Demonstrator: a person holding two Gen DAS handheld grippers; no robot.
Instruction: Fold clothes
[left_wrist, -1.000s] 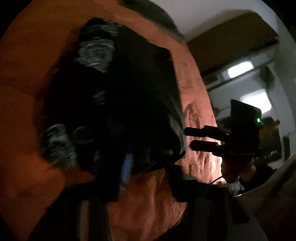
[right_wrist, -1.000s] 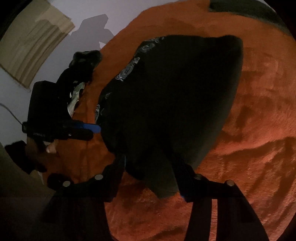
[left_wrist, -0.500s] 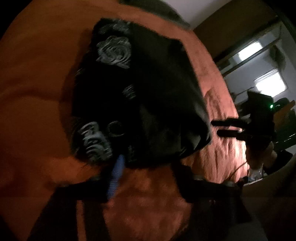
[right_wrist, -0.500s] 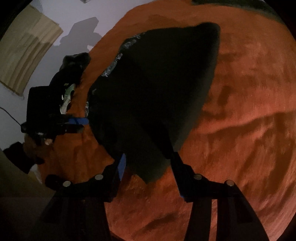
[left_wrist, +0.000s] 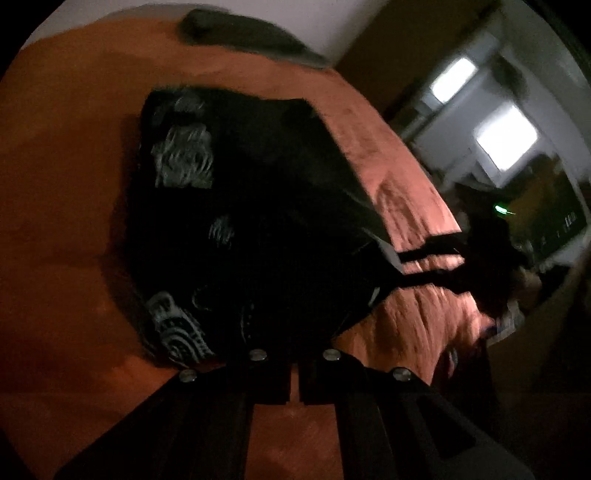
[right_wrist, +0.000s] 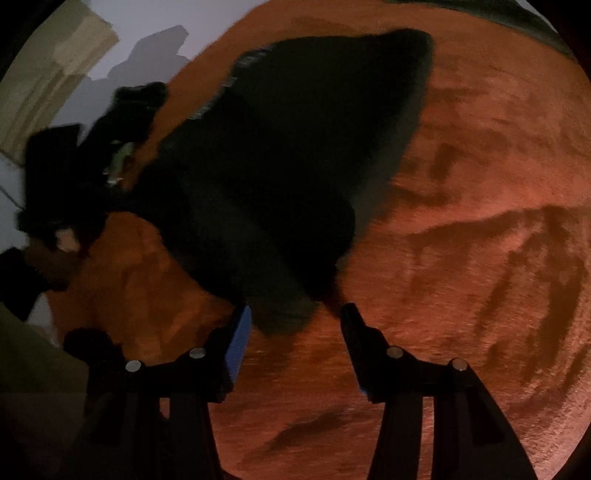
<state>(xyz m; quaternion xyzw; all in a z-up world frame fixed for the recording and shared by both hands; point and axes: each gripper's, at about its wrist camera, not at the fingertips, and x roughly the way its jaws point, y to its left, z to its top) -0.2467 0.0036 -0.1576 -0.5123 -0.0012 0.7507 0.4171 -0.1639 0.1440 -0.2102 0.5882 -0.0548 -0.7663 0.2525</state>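
The black garment (left_wrist: 266, 221), printed with pale grey swirl motifs, lies in a partly folded heap on the orange bedspread (left_wrist: 62, 229). The left gripper (left_wrist: 293, 373) is closed narrow at the garment's near hem, and whether cloth is pinched between the pads cannot be told in the dim light. The right gripper (right_wrist: 295, 325) stands half open, a dark corner of cloth lying between its fingers but not clamped. To fold cleanly, both should likely take matching corners and draw the edge taut before laying it over. No readable writing or brand shows.
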